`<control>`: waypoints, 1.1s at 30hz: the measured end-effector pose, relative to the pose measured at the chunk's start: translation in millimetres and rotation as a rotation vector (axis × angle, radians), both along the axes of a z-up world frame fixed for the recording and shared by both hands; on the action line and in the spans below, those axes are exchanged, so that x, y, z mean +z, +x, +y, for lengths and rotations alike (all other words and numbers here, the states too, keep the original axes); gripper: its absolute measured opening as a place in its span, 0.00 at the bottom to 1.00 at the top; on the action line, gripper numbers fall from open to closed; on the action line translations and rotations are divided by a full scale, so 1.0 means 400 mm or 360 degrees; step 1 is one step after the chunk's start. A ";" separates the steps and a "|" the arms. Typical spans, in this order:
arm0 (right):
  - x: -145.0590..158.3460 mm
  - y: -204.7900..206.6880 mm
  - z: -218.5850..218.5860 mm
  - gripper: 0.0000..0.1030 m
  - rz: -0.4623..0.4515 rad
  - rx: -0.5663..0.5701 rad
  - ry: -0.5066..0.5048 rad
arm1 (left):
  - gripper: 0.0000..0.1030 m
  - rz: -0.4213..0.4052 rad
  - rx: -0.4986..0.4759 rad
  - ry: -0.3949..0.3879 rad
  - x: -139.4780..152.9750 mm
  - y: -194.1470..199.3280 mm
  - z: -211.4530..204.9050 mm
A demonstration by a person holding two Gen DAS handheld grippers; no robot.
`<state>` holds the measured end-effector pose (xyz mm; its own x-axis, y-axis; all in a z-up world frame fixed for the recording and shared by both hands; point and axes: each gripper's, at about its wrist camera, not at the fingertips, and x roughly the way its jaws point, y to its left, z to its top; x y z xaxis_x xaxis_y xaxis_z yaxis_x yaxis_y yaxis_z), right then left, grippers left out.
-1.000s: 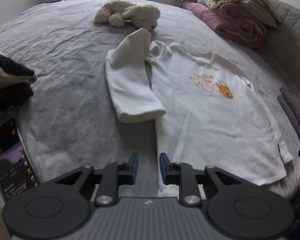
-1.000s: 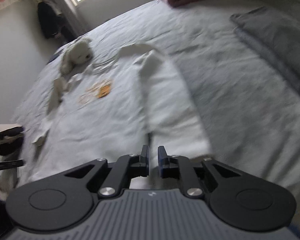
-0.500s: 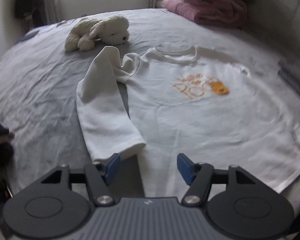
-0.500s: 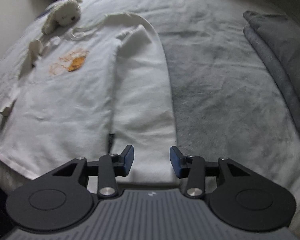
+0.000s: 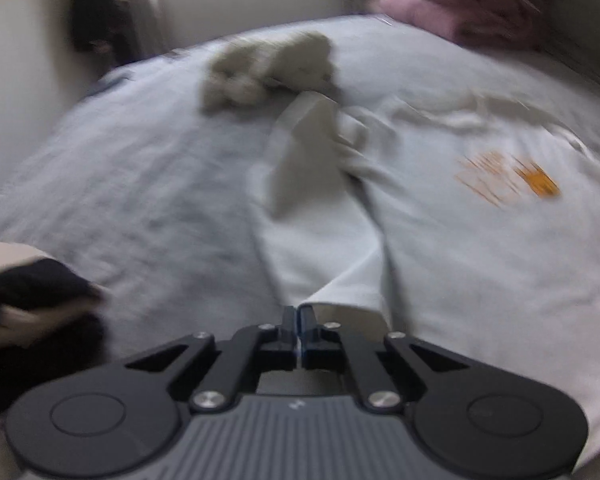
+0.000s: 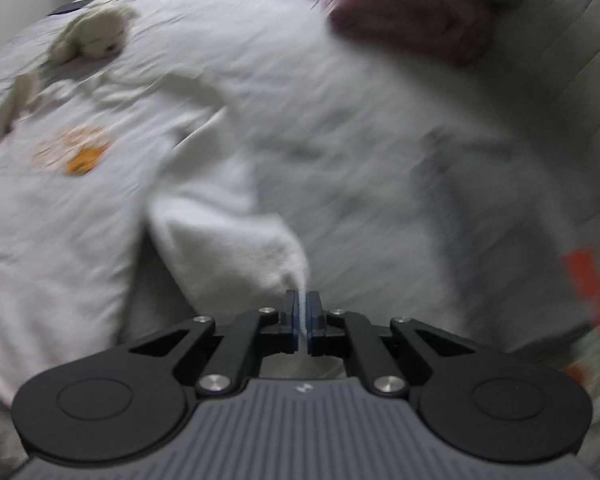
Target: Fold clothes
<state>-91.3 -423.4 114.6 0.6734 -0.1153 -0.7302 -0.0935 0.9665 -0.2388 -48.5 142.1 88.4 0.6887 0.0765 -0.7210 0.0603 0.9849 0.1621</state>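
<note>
A white shirt (image 5: 460, 248) lies spread on the grey bed (image 5: 120, 184), a plush toy (image 5: 268, 68) beyond its collar. The left gripper (image 5: 298, 320) and right gripper (image 6: 301, 308) each pinch a sleeve cuff.

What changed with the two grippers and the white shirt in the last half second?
Both grippers went from open to shut. The left gripper closed on the cuff of the left sleeve, and the right gripper closed on the cuff of the right sleeve, which now rises off the bed. The white shirt body stayed spread flat, and the plush toy stayed put.
</note>
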 end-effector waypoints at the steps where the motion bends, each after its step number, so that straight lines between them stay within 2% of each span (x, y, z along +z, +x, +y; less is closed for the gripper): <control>1: 0.021 0.012 -0.023 0.04 -0.0061 -0.0044 -0.0033 | 0.01 -0.0030 0.0057 -0.0029 0.023 0.012 0.030; 3: 0.058 0.041 -0.068 0.04 -0.0146 -0.0120 -0.0017 | 0.01 -0.0107 0.0206 -0.0086 0.077 0.041 0.100; 7: 0.077 0.087 -0.096 0.04 -0.0201 -0.0205 -0.0035 | 0.01 -0.0271 0.0522 -0.0127 0.179 0.096 0.222; 12: 0.075 0.123 -0.085 0.04 -0.0276 -0.0282 -0.0088 | 0.01 -0.0413 0.0810 -0.0019 0.258 0.188 0.329; 16: 0.073 0.152 -0.076 0.04 -0.0336 -0.0343 -0.0130 | 0.00 -0.0439 0.0860 0.0147 0.259 0.248 0.346; 20: 0.088 0.180 -0.085 0.03 -0.0401 -0.0413 -0.0184 | 0.00 -0.0391 0.0880 0.0173 0.231 0.286 0.365; 23: 0.114 0.199 -0.106 0.03 -0.0453 -0.0472 -0.0235 | 0.00 -0.0307 0.0786 0.0057 0.190 0.289 0.363; 24: 0.103 0.212 -0.116 0.03 -0.0422 -0.0487 -0.0257 | 0.01 -0.0278 0.0758 0.0016 0.174 0.289 0.355; 27: 0.032 0.248 -0.131 0.03 -0.0276 -0.0501 -0.0336 | 0.02 -0.0197 0.0686 -0.0138 0.125 0.278 0.315; 29: -0.012 0.262 -0.134 0.03 -0.0201 -0.0498 -0.0364 | 0.03 -0.0166 0.0650 -0.0291 0.098 0.263 0.276; 32: -0.053 0.273 -0.138 0.04 -0.0148 -0.0492 -0.0355 | 0.08 -0.0119 0.0574 -0.0491 0.059 0.247 0.199; 33: -0.066 0.276 -0.139 0.06 -0.0130 -0.0490 -0.0352 | 0.15 -0.0105 0.0545 -0.0567 0.045 0.238 0.167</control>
